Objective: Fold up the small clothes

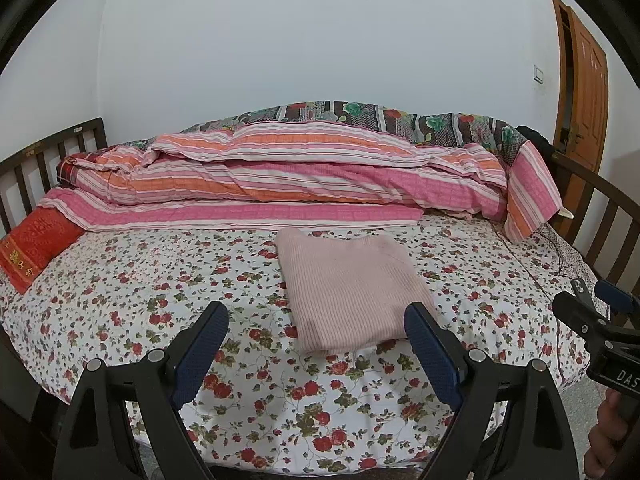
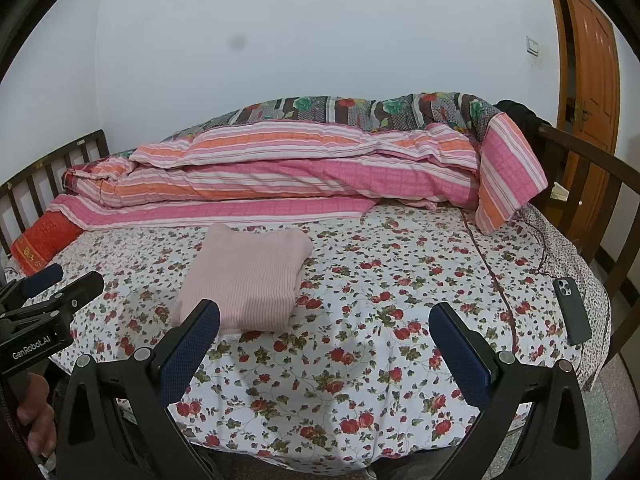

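Bedroom scene: a folded pink knit sweater (image 1: 348, 292) lies flat on a bed's floral sheet (image 1: 160, 280), near the middle of the mattress and somewhat toward its front edge, well apart from the bedding heaped along the far side.

Both handheld grippers hover above the front edge of the bed, neither touching the garment. The left gripper (image 1: 316, 328) has its jaws spread wide and holds nothing; its right blue pad overlaps the sweater's near right corner in the left wrist view. The right gripper (image 2: 324, 324) is likewise spread wide and empty, with its left pad showing in front of the sweater's near edge. Each gripper appears at the margin of the other's camera, and part of a hand (image 2: 36, 412) grips the left handle.

A pink and orange striped quilt (image 1: 280, 176) is bundled along the back edge of the bed, with a dark floral blanket (image 1: 360, 114) behind it against the white wall. A red pillow (image 1: 32, 248) sits at the back left corner beside the slatted wooden headboard (image 1: 24, 176). A phone (image 2: 572, 310) rests face down near the right edge of the mattress. An orange-brown wooden door (image 2: 592, 64) stands at the far right.
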A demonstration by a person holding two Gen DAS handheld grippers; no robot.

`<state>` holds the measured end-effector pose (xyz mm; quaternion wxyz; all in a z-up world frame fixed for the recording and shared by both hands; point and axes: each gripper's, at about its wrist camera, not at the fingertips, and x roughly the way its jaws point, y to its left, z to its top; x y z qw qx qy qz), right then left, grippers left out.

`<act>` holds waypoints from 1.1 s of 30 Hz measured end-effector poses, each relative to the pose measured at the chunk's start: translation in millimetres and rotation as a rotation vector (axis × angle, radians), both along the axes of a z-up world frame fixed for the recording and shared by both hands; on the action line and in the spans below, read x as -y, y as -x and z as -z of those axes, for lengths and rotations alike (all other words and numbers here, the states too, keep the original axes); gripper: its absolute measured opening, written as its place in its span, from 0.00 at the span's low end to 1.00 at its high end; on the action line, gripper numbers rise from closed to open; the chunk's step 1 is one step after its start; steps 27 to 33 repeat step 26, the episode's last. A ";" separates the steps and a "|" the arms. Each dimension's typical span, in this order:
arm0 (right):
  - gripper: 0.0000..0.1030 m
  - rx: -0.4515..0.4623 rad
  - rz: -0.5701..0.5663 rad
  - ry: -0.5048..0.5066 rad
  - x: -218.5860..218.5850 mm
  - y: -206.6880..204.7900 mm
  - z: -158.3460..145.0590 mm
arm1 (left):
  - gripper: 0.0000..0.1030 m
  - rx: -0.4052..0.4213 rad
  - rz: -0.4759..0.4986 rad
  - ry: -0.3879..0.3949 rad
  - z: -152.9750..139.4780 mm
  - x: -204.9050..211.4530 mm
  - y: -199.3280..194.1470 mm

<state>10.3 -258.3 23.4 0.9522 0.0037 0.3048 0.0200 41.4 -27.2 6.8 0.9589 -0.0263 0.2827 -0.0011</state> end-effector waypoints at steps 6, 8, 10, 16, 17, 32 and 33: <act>0.99 0.000 0.000 0.000 0.1 0.2 0.1 | 0.87 0.002 0.000 0.002 -0.7 -0.3 0.0; 0.99 0.001 0.000 0.000 0.4 0.4 -0.3 | 0.87 0.001 0.001 0.000 -0.1 -0.3 0.2; 0.99 0.001 0.000 0.001 0.2 0.5 0.0 | 0.87 0.001 0.000 0.001 -0.3 -0.4 0.3; 0.99 0.001 0.001 0.000 -0.5 0.8 0.2 | 0.87 0.002 0.001 0.002 -0.4 -0.3 0.7; 0.99 0.001 0.001 0.000 -0.3 1.0 -0.1 | 0.87 0.002 0.001 0.001 -0.3 -0.1 0.8; 0.99 0.002 0.004 -0.002 -2.4 4.7 -1.5 | 0.87 0.000 0.005 0.001 -1.0 -0.5 1.6; 0.99 0.002 0.004 -0.002 -2.4 4.7 -1.5 | 0.87 0.000 0.005 0.001 -1.0 -0.5 1.6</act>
